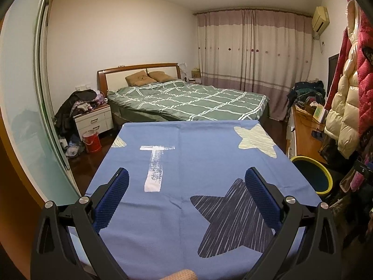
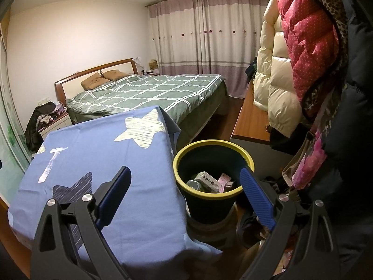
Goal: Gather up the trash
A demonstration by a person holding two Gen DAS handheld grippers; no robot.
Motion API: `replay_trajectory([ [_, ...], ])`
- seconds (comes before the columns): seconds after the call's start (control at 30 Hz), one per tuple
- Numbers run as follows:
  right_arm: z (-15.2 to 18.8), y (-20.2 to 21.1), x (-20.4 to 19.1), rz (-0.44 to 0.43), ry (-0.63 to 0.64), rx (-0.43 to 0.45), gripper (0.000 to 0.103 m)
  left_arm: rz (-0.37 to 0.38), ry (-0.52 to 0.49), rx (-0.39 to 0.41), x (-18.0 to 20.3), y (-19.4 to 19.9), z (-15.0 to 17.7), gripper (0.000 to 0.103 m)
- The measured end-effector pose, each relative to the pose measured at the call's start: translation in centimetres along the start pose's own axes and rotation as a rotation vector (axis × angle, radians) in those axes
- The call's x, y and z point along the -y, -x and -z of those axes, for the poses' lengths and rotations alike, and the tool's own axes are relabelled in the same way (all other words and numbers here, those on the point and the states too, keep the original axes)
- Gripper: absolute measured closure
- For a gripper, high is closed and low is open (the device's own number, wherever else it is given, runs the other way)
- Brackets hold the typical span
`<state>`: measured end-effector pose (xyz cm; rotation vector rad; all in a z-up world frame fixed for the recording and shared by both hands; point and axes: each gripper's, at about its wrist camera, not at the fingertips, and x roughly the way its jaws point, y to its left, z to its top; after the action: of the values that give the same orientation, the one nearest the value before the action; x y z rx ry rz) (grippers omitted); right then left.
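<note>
Lying spread over a table (image 1: 186,158) in front — a cloth (image 1: 198,144). Standing just right of the table, on the floor — a bin (image 2: 211,163), holding a box (image 2: 207,179) and other trash. Sitting behind the table, a bed (image 1: 191,98), with two pillows (image 1: 149,77) at its head. Standing left of the bed, a nightstand (image 1: 94,119). Hanging at far right, coats (image 2: 291,70), above a desk (image 2: 253,121).

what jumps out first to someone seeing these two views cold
The blue star-print cloth fills the foreground of both views, draped over a table with nothing lying on it. Just off its right edge stands a dark bin with a yellow rim, already holding boxes and packets. Both the left gripper and right gripper are open and empty.
</note>
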<state>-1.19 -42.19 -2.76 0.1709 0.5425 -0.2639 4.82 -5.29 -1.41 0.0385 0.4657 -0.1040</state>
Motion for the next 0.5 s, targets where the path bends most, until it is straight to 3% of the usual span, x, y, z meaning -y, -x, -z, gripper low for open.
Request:
replay_trajectory([
  [0.5, 0.16, -0.21, -0.25, -0.004, 0.000, -0.008, 0.013, 0.003, -0.013, -0.007, 0.35, 0.08, 0.20, 0.005],
])
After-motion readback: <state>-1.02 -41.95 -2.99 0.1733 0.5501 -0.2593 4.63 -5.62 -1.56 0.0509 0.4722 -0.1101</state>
